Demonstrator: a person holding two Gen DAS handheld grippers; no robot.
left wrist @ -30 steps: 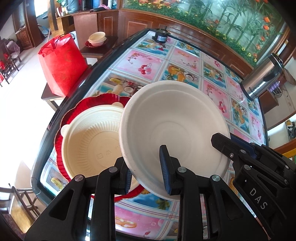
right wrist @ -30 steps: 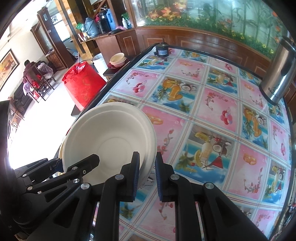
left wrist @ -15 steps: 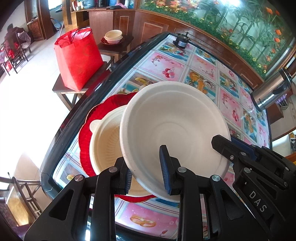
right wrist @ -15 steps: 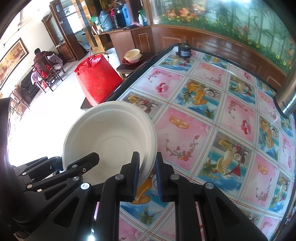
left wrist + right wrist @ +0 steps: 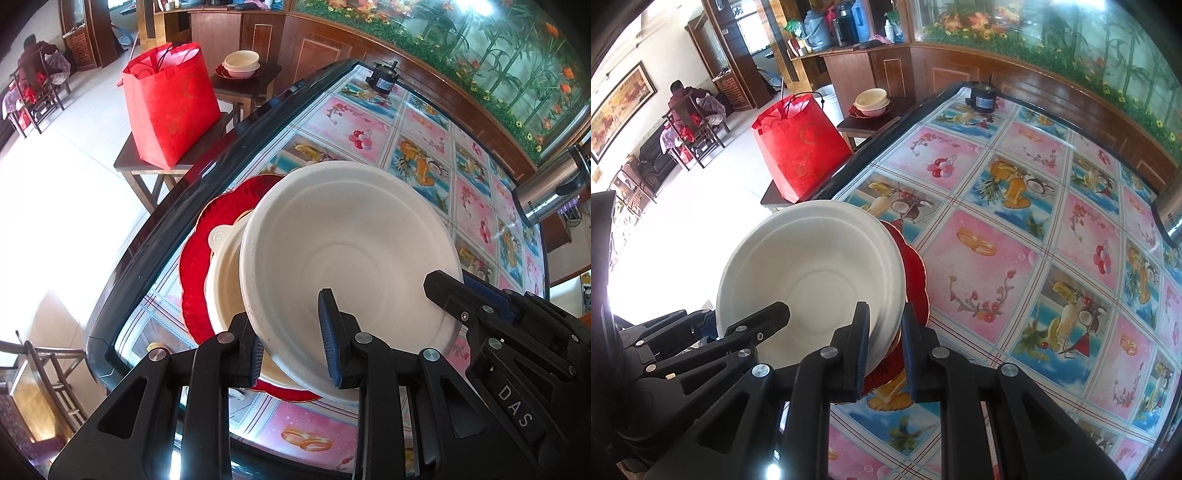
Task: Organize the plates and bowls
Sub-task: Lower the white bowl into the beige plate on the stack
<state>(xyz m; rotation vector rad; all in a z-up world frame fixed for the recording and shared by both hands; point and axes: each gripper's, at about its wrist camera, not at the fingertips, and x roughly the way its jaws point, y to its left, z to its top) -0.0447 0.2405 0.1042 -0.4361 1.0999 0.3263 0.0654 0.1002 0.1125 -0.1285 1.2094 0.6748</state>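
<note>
A white bowl [image 5: 351,251] hangs tilted above the table, held at its near rim by both grippers. My left gripper [image 5: 291,350] is shut on the rim, one pad inside the bowl and one outside. My right gripper [image 5: 886,343] is shut on the rim of the same white bowl [image 5: 812,280], further to the right. Under the white bowl, near the table's left edge, a cream ribbed bowl [image 5: 223,280] sits on a red scalloped plate [image 5: 192,280]. The white bowl hides most of both. In the right wrist view only the red plate's edge [image 5: 918,280] shows.
The table [image 5: 369,122] has a fruit-patterned cloth and a dark raised rim [image 5: 155,236]. A steel flask [image 5: 550,192] stands at the right, a small black device [image 5: 382,79] at the far edge. Beside the table stand a red bag [image 5: 170,103] and stacked bowls [image 5: 242,62] on stools. A person [image 5: 683,107] sits far off.
Both grippers have carried the white bowl leftward toward the table's edge. It now covers much more of the cream bowl and red plate. Both grips are unchanged.
</note>
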